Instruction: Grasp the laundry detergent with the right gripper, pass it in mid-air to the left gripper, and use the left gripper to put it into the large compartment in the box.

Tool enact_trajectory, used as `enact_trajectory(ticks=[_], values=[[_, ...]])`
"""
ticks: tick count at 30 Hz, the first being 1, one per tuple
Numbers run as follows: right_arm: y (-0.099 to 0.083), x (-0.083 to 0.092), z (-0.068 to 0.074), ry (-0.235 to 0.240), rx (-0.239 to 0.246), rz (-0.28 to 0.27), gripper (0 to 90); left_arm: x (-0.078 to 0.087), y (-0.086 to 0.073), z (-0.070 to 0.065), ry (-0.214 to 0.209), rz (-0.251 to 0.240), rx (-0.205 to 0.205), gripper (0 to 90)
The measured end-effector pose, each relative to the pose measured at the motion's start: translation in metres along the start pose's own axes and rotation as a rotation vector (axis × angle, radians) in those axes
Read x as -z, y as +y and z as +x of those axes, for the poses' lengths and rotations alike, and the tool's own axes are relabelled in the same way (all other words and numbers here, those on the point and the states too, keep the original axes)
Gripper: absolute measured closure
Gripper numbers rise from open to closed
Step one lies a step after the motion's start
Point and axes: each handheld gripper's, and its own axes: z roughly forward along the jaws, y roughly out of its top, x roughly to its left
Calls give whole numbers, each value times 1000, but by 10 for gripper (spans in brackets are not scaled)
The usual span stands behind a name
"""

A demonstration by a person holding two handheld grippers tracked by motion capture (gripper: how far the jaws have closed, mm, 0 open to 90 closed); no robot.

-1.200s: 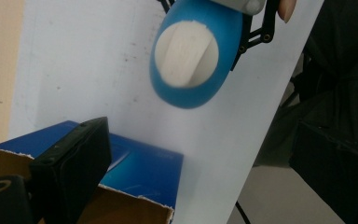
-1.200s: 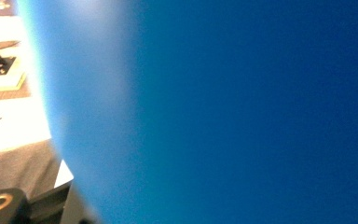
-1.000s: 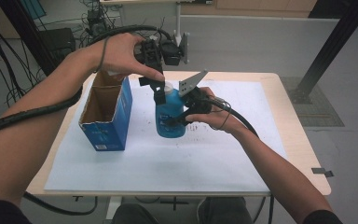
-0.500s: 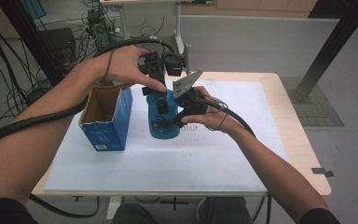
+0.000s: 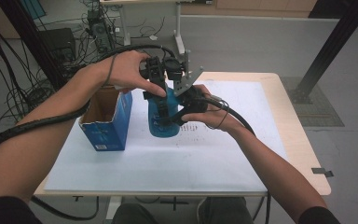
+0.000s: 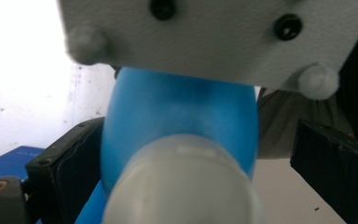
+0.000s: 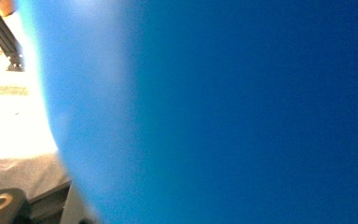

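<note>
Bottle, blue with a pale cap, stands upright near the middle of the desk, just at three o'clock from an open blue box. In the high view, the right tool comes in from three o'clock and is clenched on the bottle's body. The left tool hangs over the bottle from twelve o'clock, its jaws reaching down around the top. The bottle's long axis runs straight up from the desk, cap uppermost.

In the left gripper view, the bottle lies between the two black jaws, cap nearest the camera. The jaw at nine o'clock sits against it; the one at three o'clock stands clear, so this tool looks released.

In the right gripper view, the bottle looms as a blurred blue wall, pressed close.

The step in hand is likely gripping the cap. To do it well, keep the right tool firm so the bottle stays upright, and centre the left jaws on the cap before closing.
</note>
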Motion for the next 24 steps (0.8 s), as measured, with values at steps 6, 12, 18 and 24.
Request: enact_trajectory(ticks=[6,12,18,24], values=[[0,1,-2,-13,13,7,440,1,2,-1,6,-6,-1,54],[1,4,-1,-16,16,-5,440,1,4,-2,9,0,-3,55],[0,7,-2,-20,13,-3,440,1,5,-3,16,1,-6,55],[1,9,-1,-27,15,-5,440,4,7,-4,20,-11,-11,56]])
